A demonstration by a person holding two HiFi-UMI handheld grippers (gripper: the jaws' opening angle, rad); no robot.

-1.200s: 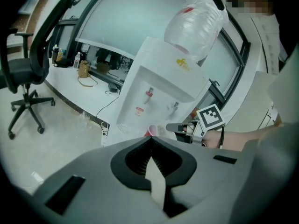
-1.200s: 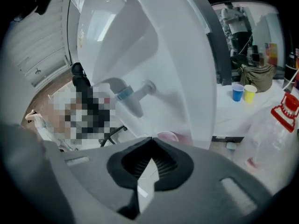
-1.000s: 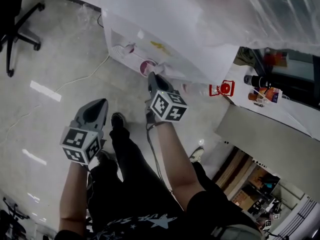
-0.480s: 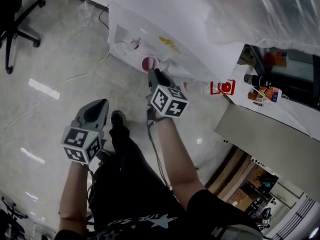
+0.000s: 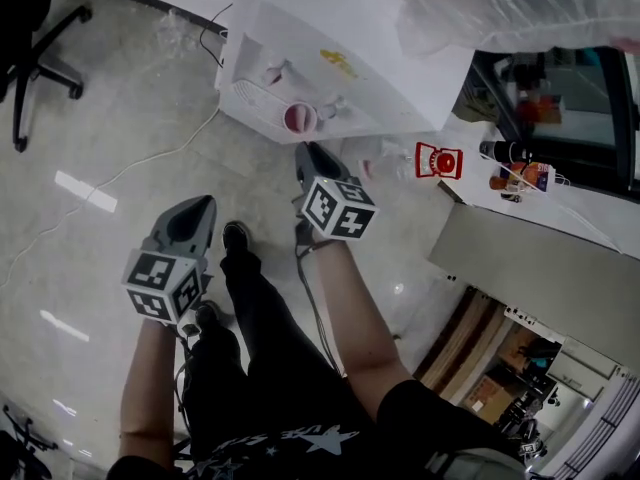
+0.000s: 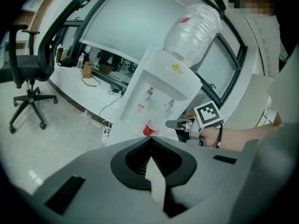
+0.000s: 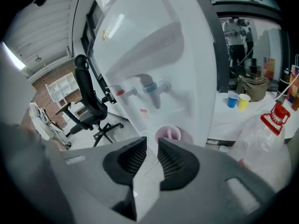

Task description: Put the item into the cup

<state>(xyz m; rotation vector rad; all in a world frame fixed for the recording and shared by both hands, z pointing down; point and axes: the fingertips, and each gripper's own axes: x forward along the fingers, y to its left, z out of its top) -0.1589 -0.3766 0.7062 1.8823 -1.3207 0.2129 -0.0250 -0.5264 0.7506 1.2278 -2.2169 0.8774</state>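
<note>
White plastic makes up the biggest thing here, a water dispenser with a clear bottle upended on top. The person stands on the grey floor facing it. The right claw points at its front from close by, while the left claw hangs lower and well apart from it. In the left gripper view the left jaws meet in a single line with nothing between them. In the right gripper view the right jaws stand a narrow gap apart, also empty. The pink-red cup sits upright on the drip tray, below the taps and just ahead of the right claw. Something small and pale seems to stand inside the cup, but I cannot tell whether it is the item; no loose item shows elsewhere. Since neither claw carries anything, the step in hand is probably work close to the cup. It looks light and easy to tip, so the right claw should go in level and slowly, under the taps, without brushing the rim. The left claw is best kept clear of the tray.
</note>
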